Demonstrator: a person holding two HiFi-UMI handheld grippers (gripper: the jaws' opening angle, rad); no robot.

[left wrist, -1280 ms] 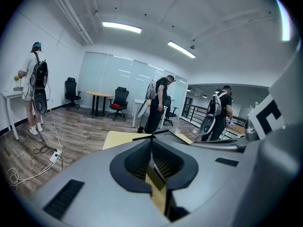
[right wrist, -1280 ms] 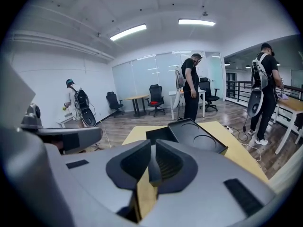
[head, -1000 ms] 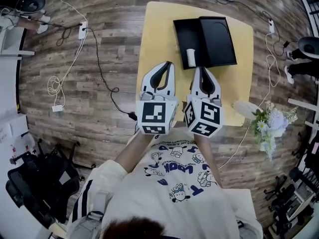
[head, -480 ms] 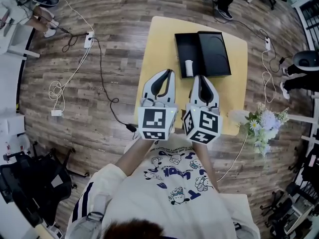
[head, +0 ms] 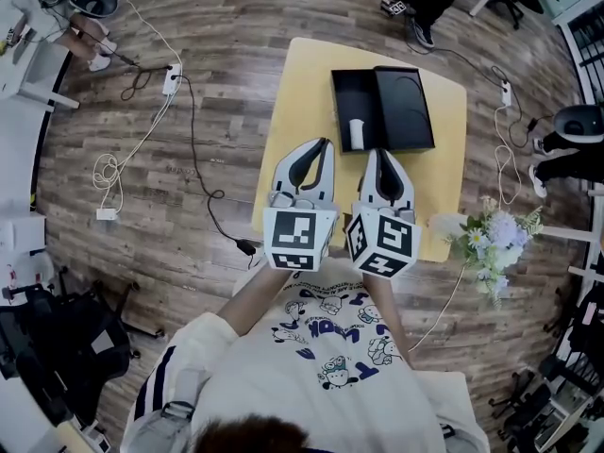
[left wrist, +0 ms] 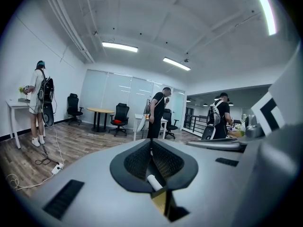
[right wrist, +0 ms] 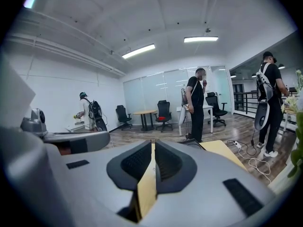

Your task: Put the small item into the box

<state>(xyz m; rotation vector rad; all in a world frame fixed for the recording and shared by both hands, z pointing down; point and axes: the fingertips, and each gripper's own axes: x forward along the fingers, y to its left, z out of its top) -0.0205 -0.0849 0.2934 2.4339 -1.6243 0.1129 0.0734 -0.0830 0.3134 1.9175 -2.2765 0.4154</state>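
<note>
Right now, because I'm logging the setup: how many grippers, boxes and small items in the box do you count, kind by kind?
Grippers: 2 (left gripper, right gripper)
Open black box: 1
Small white item, lying in the box: 1
Total: 4

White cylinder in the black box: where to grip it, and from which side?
Probably across its middle, coming from above, with the jaws closing on its two long curved sides. The white cylinder lies flat at the near end of the left tray of the black box, its long axis running away from the person. The near wall likely blocks a level approach.
</note>
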